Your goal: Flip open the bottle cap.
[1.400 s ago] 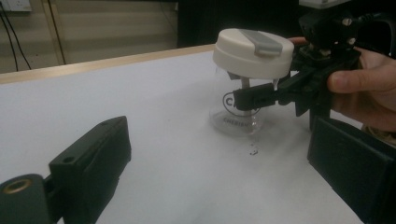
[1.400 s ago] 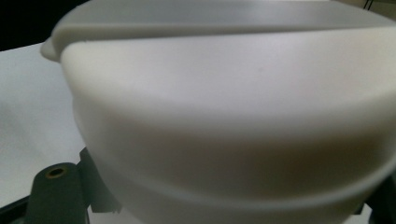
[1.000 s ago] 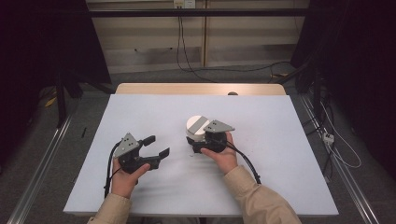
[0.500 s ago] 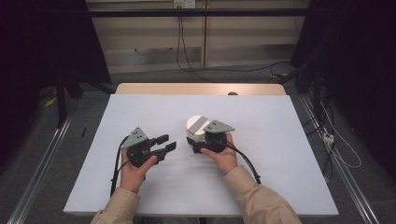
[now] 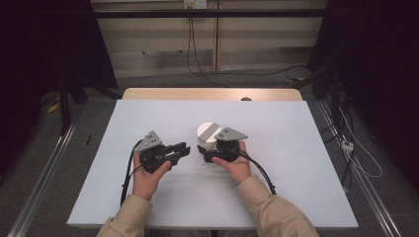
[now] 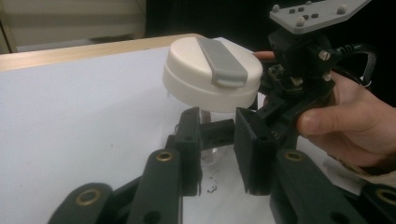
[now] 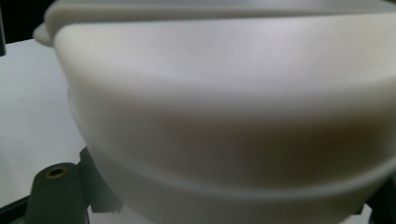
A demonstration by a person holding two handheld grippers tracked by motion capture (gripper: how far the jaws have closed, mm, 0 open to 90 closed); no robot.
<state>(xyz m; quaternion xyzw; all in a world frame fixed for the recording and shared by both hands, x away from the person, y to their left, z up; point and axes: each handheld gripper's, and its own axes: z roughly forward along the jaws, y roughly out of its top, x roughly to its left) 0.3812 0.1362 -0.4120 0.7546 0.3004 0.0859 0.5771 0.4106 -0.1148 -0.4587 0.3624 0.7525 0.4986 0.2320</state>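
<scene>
Left gripper has slid over toward the jar since a moment ago – jaws spread, nothing between them, tips just beside the clear base. Right gripper hasn't budged – clamped on the jar under its white lid, mid-table

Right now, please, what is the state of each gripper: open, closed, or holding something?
Left gripper: open, empty, jaws pointing toward the jar.
Right gripper: closed on the clear jar, just under its white lid.
</scene>
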